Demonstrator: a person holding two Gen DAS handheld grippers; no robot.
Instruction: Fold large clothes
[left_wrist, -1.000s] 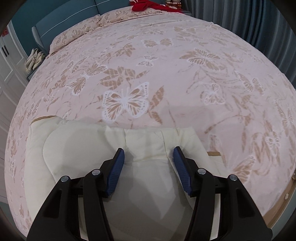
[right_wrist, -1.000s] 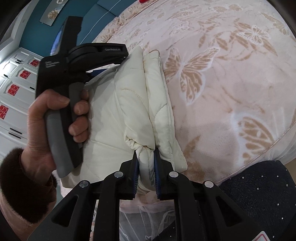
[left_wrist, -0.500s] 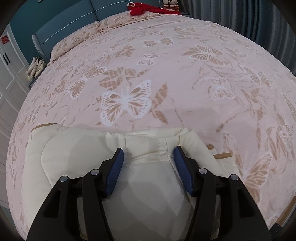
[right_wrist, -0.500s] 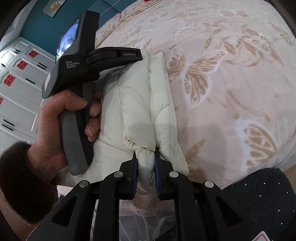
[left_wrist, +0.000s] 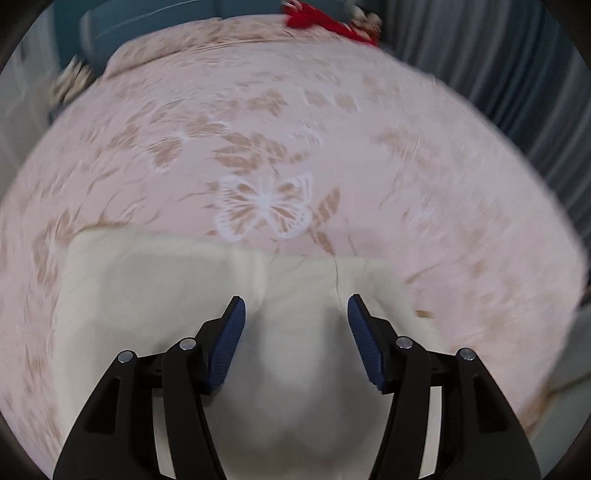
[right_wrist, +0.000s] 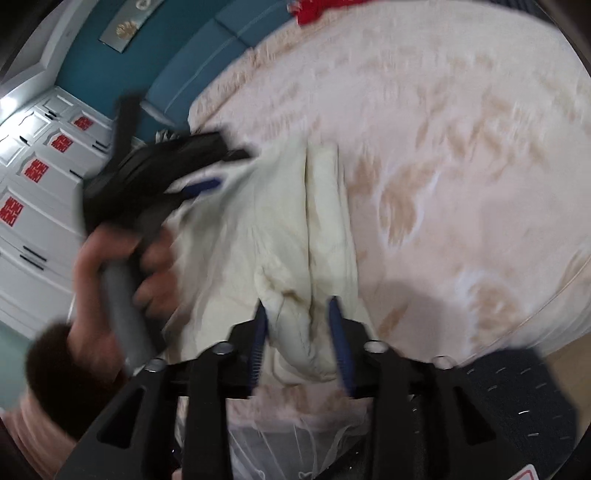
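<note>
A cream quilted jacket (left_wrist: 155, 295) lies folded at the near edge of the bed. My left gripper (left_wrist: 295, 306) is open and hovers just above it, jaws wide apart, holding nothing. In the right wrist view the jacket (right_wrist: 280, 229) shows as a thick folded bundle. My right gripper (right_wrist: 297, 306) is open, its blue pads on either side of the bundle's near end without pinching it. The left gripper (right_wrist: 199, 186) and the hand holding it show at the left of that view, over the jacket. Both views are blurred by motion.
The bed has a pink bedspread (left_wrist: 369, 166) with butterfly prints. A red garment (left_wrist: 325, 24) lies at the far end by the blue headboard (right_wrist: 207, 62). White cabinets (right_wrist: 33, 177) stand at the left, grey curtains (left_wrist: 517, 85) at the right.
My right gripper has opened and let go of the jacket's folded end. My left gripper, still open, has shifted over the jacket; both views now show motion blur.
</note>
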